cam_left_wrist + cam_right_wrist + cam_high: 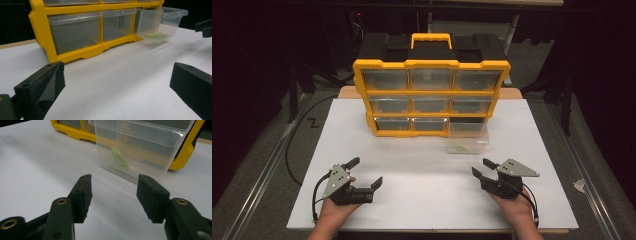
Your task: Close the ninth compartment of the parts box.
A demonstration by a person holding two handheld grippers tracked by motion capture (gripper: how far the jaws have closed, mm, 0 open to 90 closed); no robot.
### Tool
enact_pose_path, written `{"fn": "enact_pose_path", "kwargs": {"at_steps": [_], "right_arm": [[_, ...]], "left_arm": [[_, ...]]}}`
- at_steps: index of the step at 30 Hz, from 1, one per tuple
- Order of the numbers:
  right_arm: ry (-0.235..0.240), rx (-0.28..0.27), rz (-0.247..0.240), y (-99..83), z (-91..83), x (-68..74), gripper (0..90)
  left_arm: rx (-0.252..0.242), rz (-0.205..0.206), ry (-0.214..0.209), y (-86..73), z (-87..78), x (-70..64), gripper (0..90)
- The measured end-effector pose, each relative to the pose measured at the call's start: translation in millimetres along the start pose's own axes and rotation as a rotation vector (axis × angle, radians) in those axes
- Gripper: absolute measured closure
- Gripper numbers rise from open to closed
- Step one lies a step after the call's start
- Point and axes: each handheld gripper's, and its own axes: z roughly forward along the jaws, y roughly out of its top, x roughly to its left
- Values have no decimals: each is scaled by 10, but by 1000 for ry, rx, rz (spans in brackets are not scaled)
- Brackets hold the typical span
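A clear plastic drawer (468, 139) stands pulled out of the bottom right slot of the yellow organizer cabinet (430, 92), its front end resting over the white table (427, 200). A small green piece (120, 158) lies on the drawer's floor. The right gripper (114, 195) sits near the drawer's front, jaws spread and empty, facing it. The left gripper (364, 172) rests well apart from the drawer, off to the cabinet's left front, its jaws wide apart and empty.

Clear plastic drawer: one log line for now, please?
clear plastic drawer: pulled out | green flat piece: inside | left hand-held gripper: open | right hand-held gripper: open
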Motion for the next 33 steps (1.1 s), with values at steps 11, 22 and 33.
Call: {"fn": "enact_pose_path", "kwargs": {"at_steps": [11,22,33], "right_arm": [[-32,1,12,8,-20,-4,762],[-48,15,-19,19,0,50,900],[-25,28,-7,21,56,56,900]], "left_arm": [[0,2,-2,-2,7,-1,4],[-7,0,-9,3,2,8,4],[-11,7,3,9,-4,5,4]]}}
